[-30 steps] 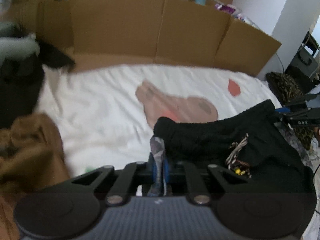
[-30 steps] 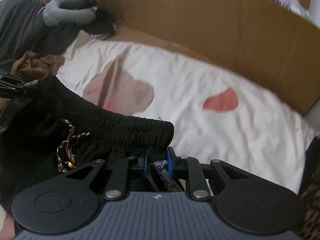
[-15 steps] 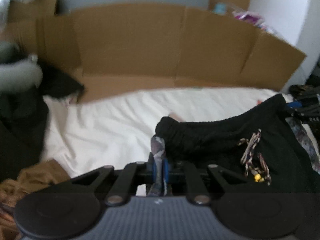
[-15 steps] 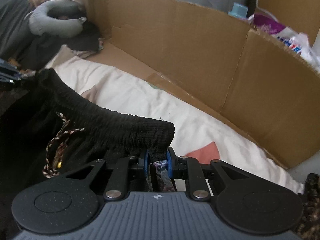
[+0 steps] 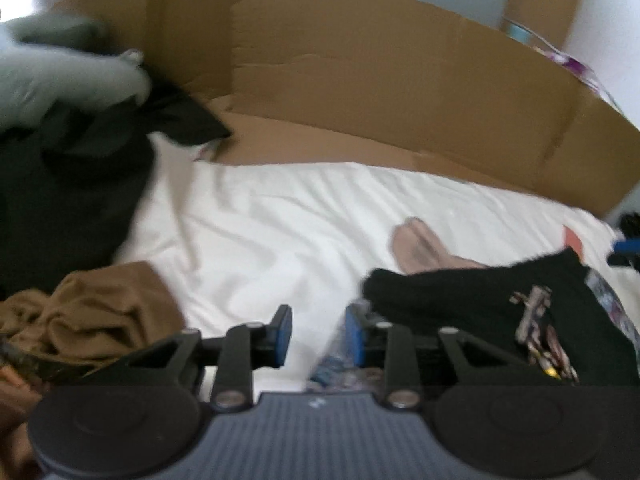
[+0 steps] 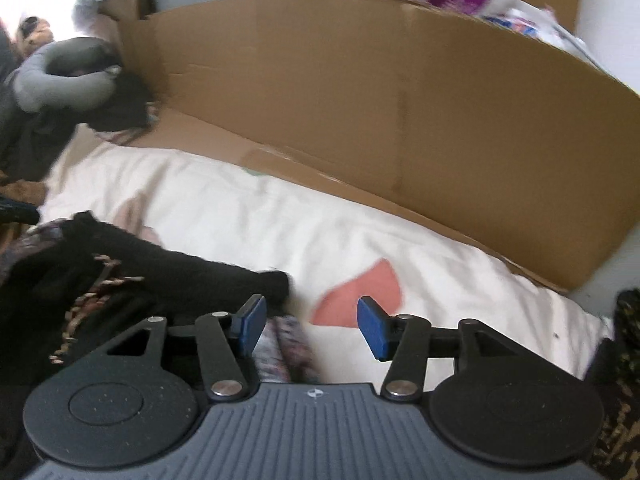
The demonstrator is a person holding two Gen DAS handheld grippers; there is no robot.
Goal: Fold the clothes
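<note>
Both tools are letting go: my left tool (image 5: 316, 334), low in the left wrist view, has its blue pads apart and opening, with a patterned edge of cloth lying against the right-hand pad but not pinched. My right tool (image 6: 310, 326), low in the right wrist view, stands wider, its jaws opening too, a patterned strip of cloth lying loose between them beside the left pad. The black shorts (image 5: 472, 300) with a braided drawstring (image 5: 532, 312) lie at the lower right of the left view and lower left of the right view (image 6: 132, 264), on the white bed sheet (image 5: 280, 220). A brown garment (image 5: 92, 312) lies crumpled at lower left. Dark clothes (image 5: 68, 184) and a grey neck pillow (image 6: 60, 80) crowd the upper left. A cardboard wall (image 5: 380, 72) closes off the far edge of the bed.
</note>
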